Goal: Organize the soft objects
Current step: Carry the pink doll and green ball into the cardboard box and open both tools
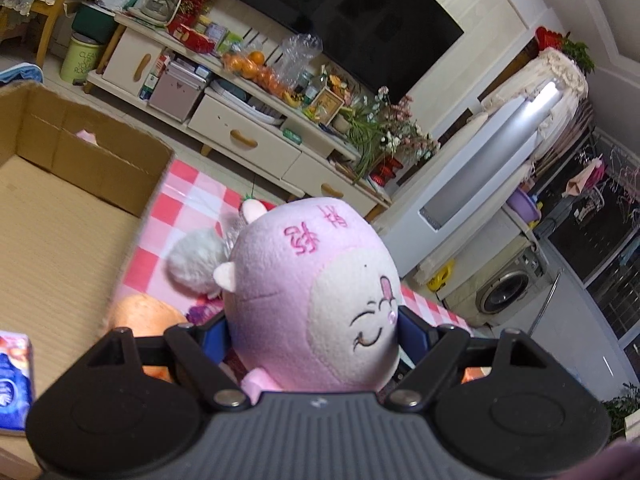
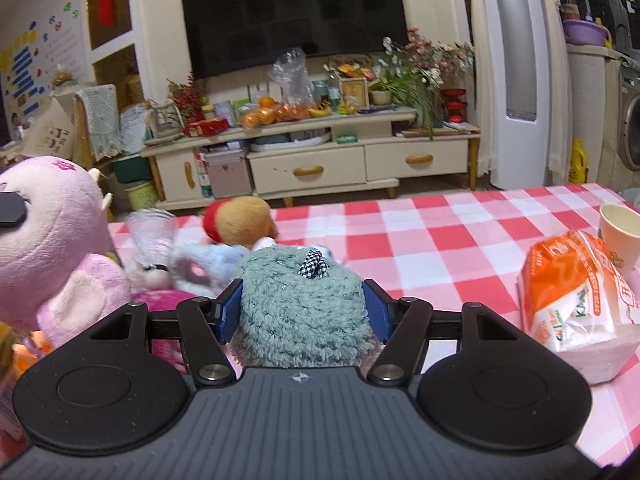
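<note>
My left gripper (image 1: 310, 330) is shut on a pink plush doll (image 1: 316, 292) with embroidered characters and a smiling face, held above the checked tablecloth (image 1: 188, 204). The same pink doll (image 2: 52, 232) shows at the left of the right wrist view. My right gripper (image 2: 302, 308) is shut on a fuzzy grey-green plush (image 2: 298, 304) with a small checkered bow. An open cardboard box (image 1: 60, 200) lies to the left of the pink doll. More soft toys rest on the table: a white fluffy one (image 1: 196, 264), a brown doll with a red cap (image 2: 238, 220), a pale blue one (image 2: 208, 260).
An orange-and-white tissue pack (image 2: 576, 300) and a paper cup (image 2: 620, 232) sit at the table's right. A blue packet (image 1: 14, 380) lies in the box's near corner. Beyond the table stand a cluttered TV cabinet (image 2: 320, 160), a dark television (image 2: 292, 12) and a tall white air conditioner (image 2: 516, 72).
</note>
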Demonstrator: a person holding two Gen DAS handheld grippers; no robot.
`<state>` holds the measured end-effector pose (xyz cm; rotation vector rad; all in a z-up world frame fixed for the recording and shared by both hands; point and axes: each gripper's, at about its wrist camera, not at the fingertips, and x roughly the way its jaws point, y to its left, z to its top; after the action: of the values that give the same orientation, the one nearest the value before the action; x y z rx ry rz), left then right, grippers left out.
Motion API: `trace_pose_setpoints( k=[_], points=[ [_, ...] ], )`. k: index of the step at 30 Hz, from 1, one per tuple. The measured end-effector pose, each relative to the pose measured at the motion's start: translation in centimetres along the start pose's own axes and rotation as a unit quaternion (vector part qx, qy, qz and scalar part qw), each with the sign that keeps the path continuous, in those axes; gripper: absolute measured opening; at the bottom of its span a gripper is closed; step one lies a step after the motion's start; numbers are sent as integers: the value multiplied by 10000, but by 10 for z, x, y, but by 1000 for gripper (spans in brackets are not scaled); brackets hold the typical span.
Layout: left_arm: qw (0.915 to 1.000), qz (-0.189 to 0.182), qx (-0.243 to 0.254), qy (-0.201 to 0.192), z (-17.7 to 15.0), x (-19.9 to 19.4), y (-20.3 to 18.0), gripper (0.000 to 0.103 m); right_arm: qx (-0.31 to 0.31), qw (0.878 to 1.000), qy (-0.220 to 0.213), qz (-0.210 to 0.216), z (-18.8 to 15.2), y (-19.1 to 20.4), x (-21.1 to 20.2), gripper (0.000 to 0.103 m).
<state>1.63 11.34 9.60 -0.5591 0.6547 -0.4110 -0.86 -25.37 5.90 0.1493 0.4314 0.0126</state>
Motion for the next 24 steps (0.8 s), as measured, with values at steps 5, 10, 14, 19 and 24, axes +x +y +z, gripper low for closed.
trace_pose_setpoints(
  k=[5, 10, 14, 19, 24],
  points=[
    [9998, -18, -69, -185, 7, -16, 10, 82, -58, 9996, -125, 227, 4, 18, -10, 78],
    [9992, 24, -140, -379, 12, -32, 21, 82, -265, 9981, -254, 503, 9, 50, -22, 78],
    [9982, 76, -224, -543, 17, -44, 32, 82, -482, 9954, -319, 764, 10, 81, -30, 78],
    [9964, 211, -357, -742, 23, -59, 49, 82, -709, 9912, -339, 1066, 10, 121, -37, 78],
    [9933, 463, -419, -969, 30, -74, 67, 82, -896, 9873, -338, 1271, 13, 155, -40, 78]
  ],
)
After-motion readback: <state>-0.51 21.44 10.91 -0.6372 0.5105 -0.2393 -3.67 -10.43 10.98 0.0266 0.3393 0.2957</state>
